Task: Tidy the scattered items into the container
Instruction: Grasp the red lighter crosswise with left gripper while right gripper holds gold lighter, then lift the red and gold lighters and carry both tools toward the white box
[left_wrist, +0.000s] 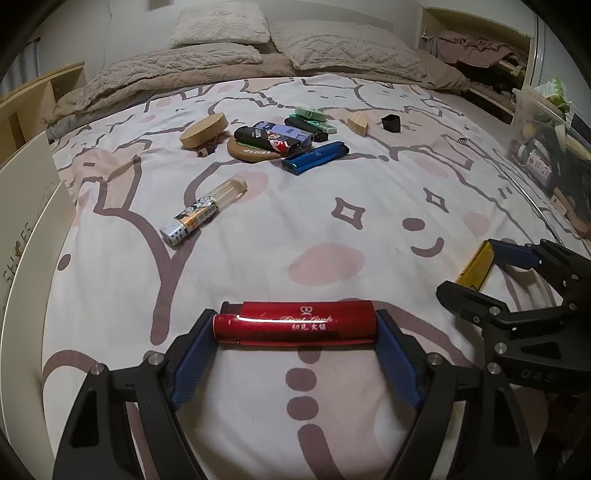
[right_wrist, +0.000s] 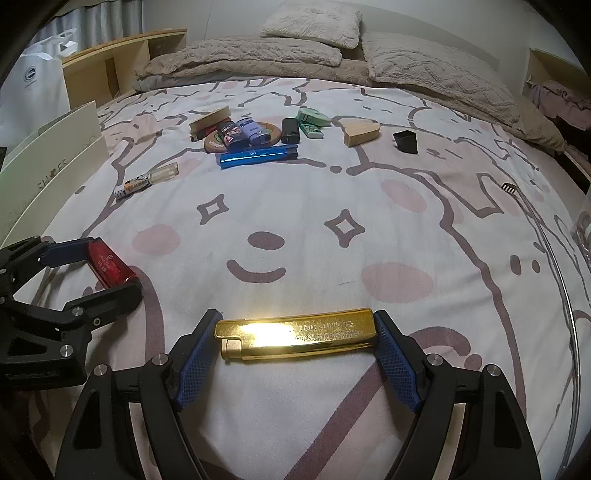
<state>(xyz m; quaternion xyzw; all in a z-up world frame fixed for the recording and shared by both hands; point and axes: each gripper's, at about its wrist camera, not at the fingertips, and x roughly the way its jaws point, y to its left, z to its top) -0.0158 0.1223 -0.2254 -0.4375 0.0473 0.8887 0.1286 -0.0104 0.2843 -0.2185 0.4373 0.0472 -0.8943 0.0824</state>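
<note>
**Both hand-held grippers down on the bed, each bracketing a lighter**

Left hand-held gripper (left_wrist: 295, 328) sits low on the bed sheet (left_wrist: 369, 199), blue pads at either end of a red lighter (left_wrist: 295, 326) lying crosswise between them. Pads look to touch both ends; lighter rests on the sheet, not lifted. Right hand-held gripper (right_wrist: 297, 334) same pose: gold lighter (right_wrist: 295, 332) crosswise between its blue pads, ends meeting the pads, body lying on the sheet. Bright glare on the gold casing. Each gripper shows in the other's view, side by side, near but apart.

Farther up the bed, a cluster: blue lighter (left_wrist: 316, 157) lying flat just in front of a round cork coaster (left_wrist: 255, 152), several lighters stacked on the coaster (left_wrist: 273, 138), black lighter (right_wrist: 290, 131) and green lighters (left_wrist: 312, 116) just beside. Round wooden lid (left_wrist: 203, 130) to the cluster's left, wooden wedge (left_wrist: 359, 122) and small black cap (left_wrist: 391, 123) to its right. A clear-ended lighter with patterned wrap (left_wrist: 201, 212) lies alone, between cluster and left gripper.

Clear plastic container (left_wrist: 546, 147) at the bed's right edge, already holding mixed stuff, well apart from both grippers. White shoe box (right_wrist: 55, 162) stands at the left edge. Pillows (right_wrist: 310, 22) at the head.
</note>
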